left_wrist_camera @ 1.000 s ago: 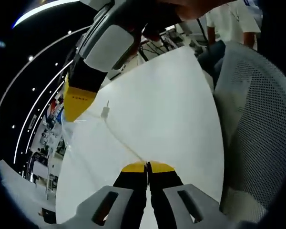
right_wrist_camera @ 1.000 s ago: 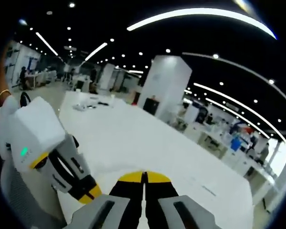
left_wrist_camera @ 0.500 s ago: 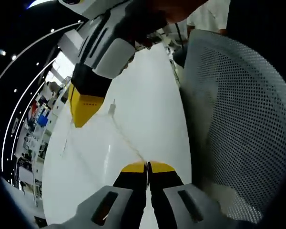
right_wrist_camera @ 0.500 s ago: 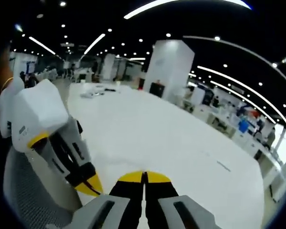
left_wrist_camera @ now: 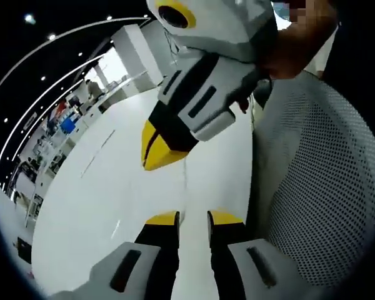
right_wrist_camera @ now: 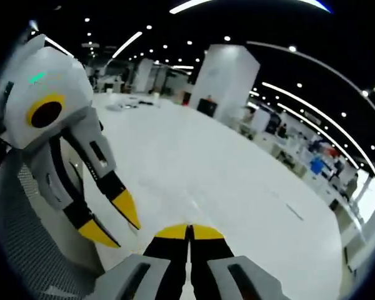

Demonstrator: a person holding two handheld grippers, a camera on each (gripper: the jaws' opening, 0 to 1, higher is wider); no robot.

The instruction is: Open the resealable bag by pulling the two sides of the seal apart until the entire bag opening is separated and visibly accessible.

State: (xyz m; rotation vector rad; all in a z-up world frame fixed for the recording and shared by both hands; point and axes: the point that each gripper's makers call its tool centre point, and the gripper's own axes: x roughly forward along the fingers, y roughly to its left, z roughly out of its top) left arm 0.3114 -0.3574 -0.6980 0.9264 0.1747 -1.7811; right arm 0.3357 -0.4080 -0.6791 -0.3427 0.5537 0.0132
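The left tool (left_wrist_camera: 193,219) stands with its jaws slightly parted and nothing clearly between them. The right tool (right_wrist_camera: 189,231) has its jaws pressed together; whether clear film is pinched there I cannot tell. The resealable bag (left_wrist_camera: 186,187) shows only as a faint pale line over the white worktop (left_wrist_camera: 100,187), running from the right tool's tip down toward the left jaws' gap, lengthwise between the two. The left tool looks nearer its free end, beside a mesh chair (left_wrist_camera: 319,187)
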